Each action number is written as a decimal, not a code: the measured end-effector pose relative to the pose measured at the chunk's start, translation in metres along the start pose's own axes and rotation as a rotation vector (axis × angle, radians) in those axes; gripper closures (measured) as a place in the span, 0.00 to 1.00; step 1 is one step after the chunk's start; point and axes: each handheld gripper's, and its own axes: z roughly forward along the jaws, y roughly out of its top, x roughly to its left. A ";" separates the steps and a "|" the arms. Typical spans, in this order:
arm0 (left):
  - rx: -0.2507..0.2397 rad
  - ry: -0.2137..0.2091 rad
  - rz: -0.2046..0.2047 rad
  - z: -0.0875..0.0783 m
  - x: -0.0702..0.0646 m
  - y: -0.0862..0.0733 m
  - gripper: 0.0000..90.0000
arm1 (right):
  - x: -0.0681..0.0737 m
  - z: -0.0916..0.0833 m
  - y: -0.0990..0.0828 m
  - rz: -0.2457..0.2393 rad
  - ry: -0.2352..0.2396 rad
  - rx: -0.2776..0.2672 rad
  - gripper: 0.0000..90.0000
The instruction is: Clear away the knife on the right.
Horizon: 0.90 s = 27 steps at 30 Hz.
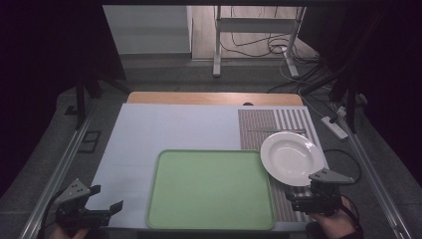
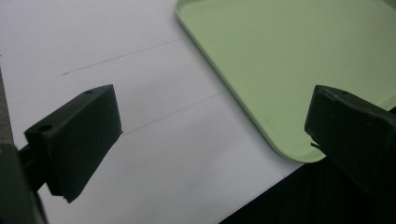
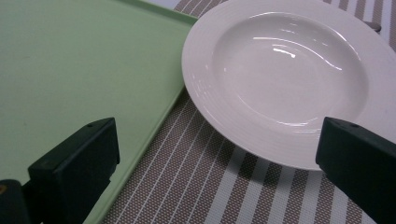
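A white deep plate (image 1: 291, 157) (image 3: 285, 77) lies on a brown striped placemat (image 1: 259, 127) (image 3: 210, 186) at the table's right, its left rim just over the edge of a green tray (image 1: 211, 189) (image 2: 280, 60) (image 3: 70, 70). My right gripper (image 1: 298, 196) (image 3: 215, 158) hovers at the plate's near rim, jaws wide open and empty. At the table's front left corner my left gripper (image 1: 107, 199) (image 2: 210, 140) stands open over the white table sheet (image 1: 164, 129) (image 2: 140, 93), left of the tray, holding nothing.
A thin utensil (image 1: 276, 131) lies on the placemat beyond the plate. The table's wooden far edge (image 1: 214, 98) borders grey floor with a metal stand (image 1: 256, 30) and cables. Metal rails run along both sides of the table.
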 end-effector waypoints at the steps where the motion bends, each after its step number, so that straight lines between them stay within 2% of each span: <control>1: 0.000 0.000 0.000 0.000 0.000 0.000 0.04 | 0.000 0.000 0.000 0.001 0.002 0.000 0.01; 7: -0.004 -0.002 -0.002 0.000 0.000 0.000 0.04 | 0.000 0.000 0.000 0.000 0.016 0.007 0.01; 8: -0.004 -0.001 -0.001 0.000 0.000 0.000 0.04 | 0.000 0.001 0.000 -0.007 0.029 0.011 0.01; 14: -0.005 -0.001 -0.004 0.000 0.000 -0.001 0.04 | 0.001 0.002 0.001 -0.026 0.038 0.024 0.01; 27: -0.006 0.000 -0.007 -0.001 0.001 -0.001 0.04 | 0.003 0.006 0.003 -0.037 0.031 0.063 0.01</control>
